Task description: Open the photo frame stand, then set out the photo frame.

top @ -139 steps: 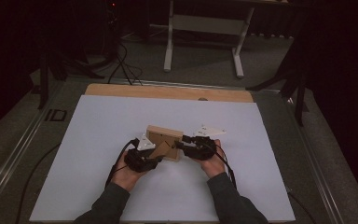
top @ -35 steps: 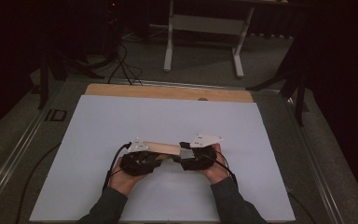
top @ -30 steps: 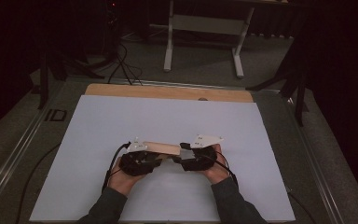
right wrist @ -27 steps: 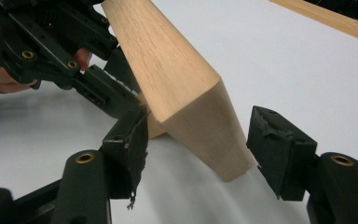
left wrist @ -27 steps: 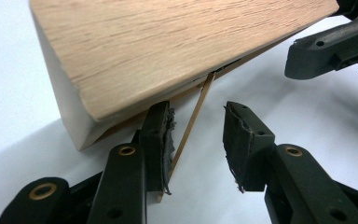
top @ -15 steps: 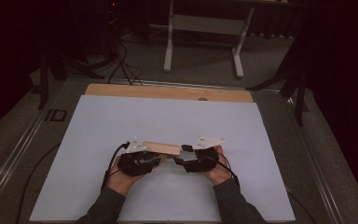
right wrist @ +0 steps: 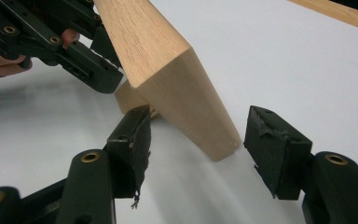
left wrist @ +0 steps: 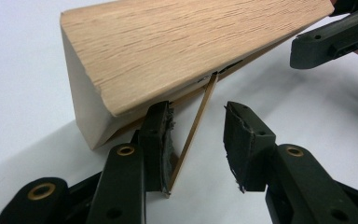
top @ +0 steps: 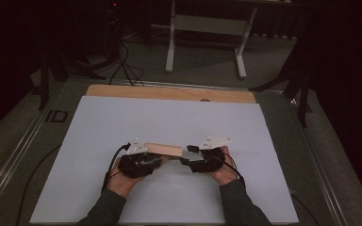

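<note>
A: Jaws of the left gripper (left wrist: 196, 144) stand apart, with a gap between the pads. The left pad (left wrist: 161, 140) sits right at the lower edge of the wooden box (left wrist: 177, 51); whether it presses on it cannot be told. A thin wooden panel (left wrist: 193, 135) runs edge-on down between the jaws, from the box's underside toward the white table top (left wrist: 23, 56).

B: And the other hand?

A: The right gripper (right wrist: 198, 144) is spread too. The near corner of the wooden box (right wrist: 186, 102) stands between its jaws. The right pad (right wrist: 272, 140) is clear of the wood, with bare table showing in the gap. The left pad (right wrist: 135, 140) lies low beside the box, and contact there is unclear. So it is released, not clamped.

B: Where does the box lie on the table?

A: In the high view, the wooden box (top: 164, 149) lies lengthwise between the left gripper (top: 143, 162) and the right gripper (top: 195, 162), one gripper at each end, in the near half of the white table top (top: 169, 117), about midway across. Both hands come in from the near edge, in dark sleeves. In the left gripper view the box's long face is tilted, its far end near the other gripper's black jaw (left wrist: 331, 42).

B: Farther out?

A: A bare wooden strip (top: 169, 92) runs along the table's far edge, and a white stand (top: 207, 28) sits on the floor beyond it.
</note>
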Demonstrator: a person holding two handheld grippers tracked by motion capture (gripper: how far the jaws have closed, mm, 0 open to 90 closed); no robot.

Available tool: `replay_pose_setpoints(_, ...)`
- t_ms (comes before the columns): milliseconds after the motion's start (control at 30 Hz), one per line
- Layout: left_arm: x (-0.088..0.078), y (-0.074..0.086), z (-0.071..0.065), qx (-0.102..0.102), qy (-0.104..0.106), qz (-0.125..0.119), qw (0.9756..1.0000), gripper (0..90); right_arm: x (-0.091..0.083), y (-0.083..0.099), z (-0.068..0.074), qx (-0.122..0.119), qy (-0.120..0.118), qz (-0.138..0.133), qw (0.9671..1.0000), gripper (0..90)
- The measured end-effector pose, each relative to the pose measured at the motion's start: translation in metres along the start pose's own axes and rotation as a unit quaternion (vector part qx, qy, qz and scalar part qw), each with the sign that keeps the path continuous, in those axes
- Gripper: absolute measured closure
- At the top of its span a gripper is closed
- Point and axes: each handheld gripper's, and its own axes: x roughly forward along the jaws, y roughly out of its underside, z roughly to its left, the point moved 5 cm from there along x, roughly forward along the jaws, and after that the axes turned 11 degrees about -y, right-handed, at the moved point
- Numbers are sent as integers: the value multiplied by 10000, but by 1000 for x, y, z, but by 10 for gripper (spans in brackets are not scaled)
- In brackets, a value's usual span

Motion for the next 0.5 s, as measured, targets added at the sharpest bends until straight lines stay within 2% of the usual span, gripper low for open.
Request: replay_pose_setpoints(500,-2,0,1,-6,-5,-20,10000,613,-7,3,-5,9,-18,77,10000,411)
